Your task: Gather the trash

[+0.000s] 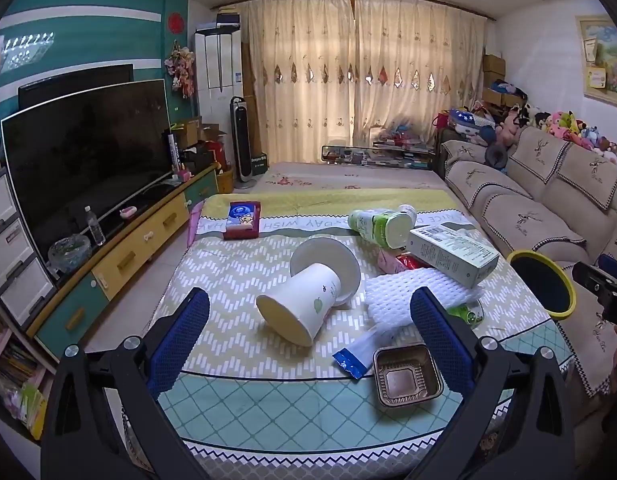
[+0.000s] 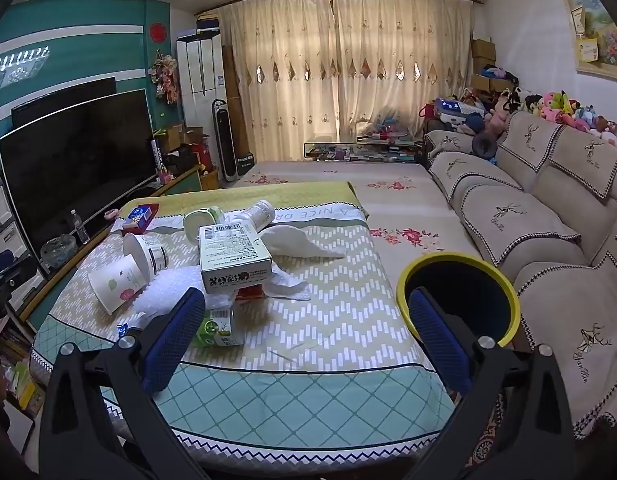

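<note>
Trash lies on the cloth-covered table (image 1: 236, 396): a tipped white paper cup (image 1: 298, 304) against a white bowl (image 1: 328, 266), a green bottle (image 1: 378, 224), a pale green carton (image 1: 454, 254), white foam netting (image 1: 404, 292), a blue wrapper (image 1: 354, 354) and a brown plastic tray (image 1: 406, 376). My left gripper (image 1: 308, 338) is open and empty, just short of the cup. My right gripper (image 2: 304, 332) is open and empty over the table's near right part. The yellow-rimmed bin (image 2: 460, 296) stands right of the table. The carton (image 2: 234, 256) and cup (image 2: 116, 280) show left of the right gripper.
A red tissue box (image 1: 242, 220) sits at the table's far left. White tissue (image 2: 300, 244) lies by the carton. A TV (image 1: 84, 160) on a low cabinet (image 1: 136, 248) runs along the left, and a sofa (image 2: 548, 216) along the right.
</note>
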Available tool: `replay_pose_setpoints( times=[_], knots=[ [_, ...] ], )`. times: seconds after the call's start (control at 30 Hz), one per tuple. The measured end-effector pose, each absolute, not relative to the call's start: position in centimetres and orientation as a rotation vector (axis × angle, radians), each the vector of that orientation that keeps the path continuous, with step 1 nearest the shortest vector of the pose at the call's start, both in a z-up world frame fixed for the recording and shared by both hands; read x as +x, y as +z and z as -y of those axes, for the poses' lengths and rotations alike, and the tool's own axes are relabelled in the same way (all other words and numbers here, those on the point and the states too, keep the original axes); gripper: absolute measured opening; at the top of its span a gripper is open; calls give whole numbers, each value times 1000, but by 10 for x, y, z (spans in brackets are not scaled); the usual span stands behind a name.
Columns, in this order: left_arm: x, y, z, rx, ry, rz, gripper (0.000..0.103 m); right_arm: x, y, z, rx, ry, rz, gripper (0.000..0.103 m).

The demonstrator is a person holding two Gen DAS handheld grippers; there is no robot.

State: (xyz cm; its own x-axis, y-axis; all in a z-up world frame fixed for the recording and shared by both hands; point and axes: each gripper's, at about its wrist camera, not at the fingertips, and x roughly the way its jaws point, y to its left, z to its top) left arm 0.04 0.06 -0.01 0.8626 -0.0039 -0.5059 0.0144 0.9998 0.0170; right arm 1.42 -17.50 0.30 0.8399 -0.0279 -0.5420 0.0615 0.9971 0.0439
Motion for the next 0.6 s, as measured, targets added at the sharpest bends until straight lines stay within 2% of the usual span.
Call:
replay_pose_setpoints(
  times=[0.6],
  knots=[
    [0,-7,6,30,-13,-536,99,17,-1,172,76,-41,-573,97]
  ],
)
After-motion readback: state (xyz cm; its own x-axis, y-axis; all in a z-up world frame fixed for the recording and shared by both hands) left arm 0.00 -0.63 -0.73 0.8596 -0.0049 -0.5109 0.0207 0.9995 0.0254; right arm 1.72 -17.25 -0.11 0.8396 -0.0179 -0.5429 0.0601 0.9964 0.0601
